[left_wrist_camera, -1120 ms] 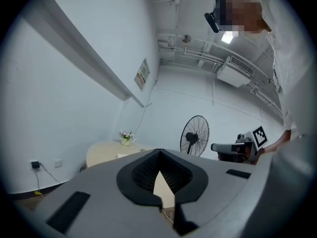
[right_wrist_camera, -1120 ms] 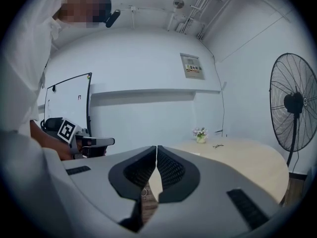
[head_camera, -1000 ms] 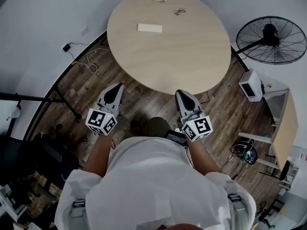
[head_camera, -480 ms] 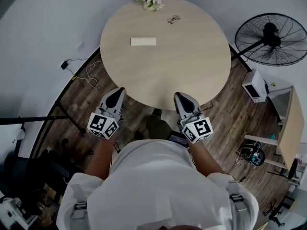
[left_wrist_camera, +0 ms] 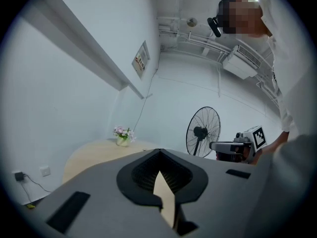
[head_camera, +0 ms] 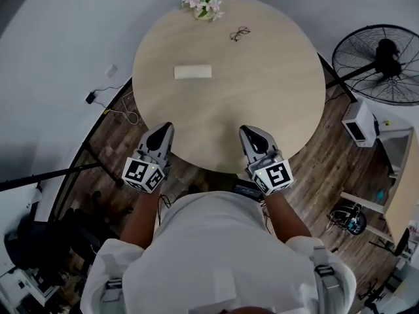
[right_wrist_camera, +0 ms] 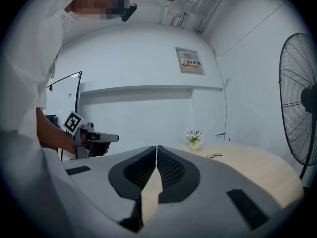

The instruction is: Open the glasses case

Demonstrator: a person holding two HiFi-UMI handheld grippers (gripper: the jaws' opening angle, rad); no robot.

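Approach stage. Left gripper (head_camera: 162, 131), right gripper (head_camera: 250, 135): clenched, empty, at near rim of table (head_camera: 275, 90). Glasses case (head_camera: 192, 72): untouched, well ahead. Next, probably: reach forward, unclench jaws.

There is one table (head_camera: 262, 97). On it lie one case (head_camera: 192, 72), one pair of glasses (head_camera: 240, 34) and one bunch of flowers (head_camera: 203, 2). On the floor stand one fan (head_camera: 380, 64) and one white box (head_camera: 361, 123). One person (head_camera: 216, 254) holds two grippers: the left gripper (head_camera: 163, 129) and the right gripper (head_camera: 248, 132).
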